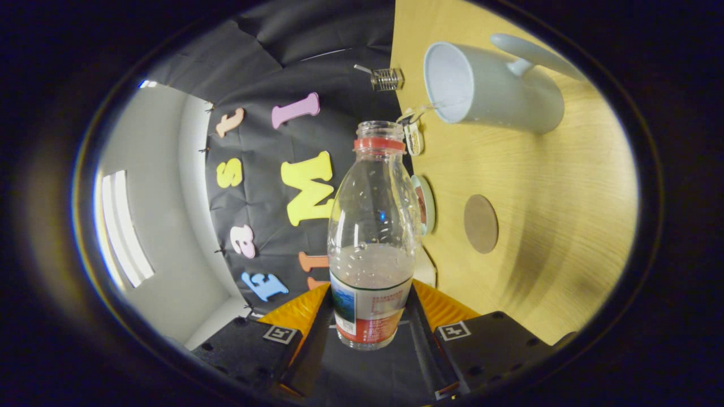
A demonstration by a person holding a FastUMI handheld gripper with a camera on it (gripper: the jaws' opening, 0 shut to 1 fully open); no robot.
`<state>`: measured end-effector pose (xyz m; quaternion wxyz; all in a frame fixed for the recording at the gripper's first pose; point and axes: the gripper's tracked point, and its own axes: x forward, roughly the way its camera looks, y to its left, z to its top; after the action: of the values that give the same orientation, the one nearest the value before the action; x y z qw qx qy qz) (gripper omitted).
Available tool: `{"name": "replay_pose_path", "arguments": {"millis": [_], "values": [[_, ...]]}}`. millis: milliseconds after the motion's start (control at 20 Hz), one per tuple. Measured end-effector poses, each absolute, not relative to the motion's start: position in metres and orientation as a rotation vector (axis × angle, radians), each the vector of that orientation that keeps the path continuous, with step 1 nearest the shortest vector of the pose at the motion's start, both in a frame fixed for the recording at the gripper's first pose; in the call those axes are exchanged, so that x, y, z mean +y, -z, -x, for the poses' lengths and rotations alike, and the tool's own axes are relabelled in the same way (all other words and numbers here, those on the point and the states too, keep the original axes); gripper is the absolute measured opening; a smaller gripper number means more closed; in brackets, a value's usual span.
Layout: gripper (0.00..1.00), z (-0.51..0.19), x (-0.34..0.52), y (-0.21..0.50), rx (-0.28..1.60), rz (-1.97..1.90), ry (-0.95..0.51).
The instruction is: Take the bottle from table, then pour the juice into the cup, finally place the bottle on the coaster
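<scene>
My gripper (370,308) is shut on a clear plastic bottle (370,226), both fingers pressing its labelled lower part. The bottle has a red neck ring and an open mouth, and pale cloudy juice fills roughly its lower third. The view is rolled, so the wooden table (565,198) rises along the right of the bottle. A white cup (498,85) with a handle stands on the table beyond the bottle's mouth and to its right, with its opening turned toward the bottle side. A round brown coaster (481,223) lies on the table right of the bottle's middle.
A small white round object (427,203) sits at the table's edge just behind the bottle. A small keyring-like trinket (413,133) lies near the bottle's mouth, and a little metal-coil item (387,79) sits farther off. The booth's black cloth wall lies left of the table.
</scene>
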<state>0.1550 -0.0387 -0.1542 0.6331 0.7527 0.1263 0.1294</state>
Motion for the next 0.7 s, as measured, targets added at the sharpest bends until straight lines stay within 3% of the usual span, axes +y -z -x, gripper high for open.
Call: {"name": "replay_pose_path", "arguments": {"millis": [700], "values": [[0.75,-0.154,-0.042,0.128,0.268,-1.835,-0.292]]}}
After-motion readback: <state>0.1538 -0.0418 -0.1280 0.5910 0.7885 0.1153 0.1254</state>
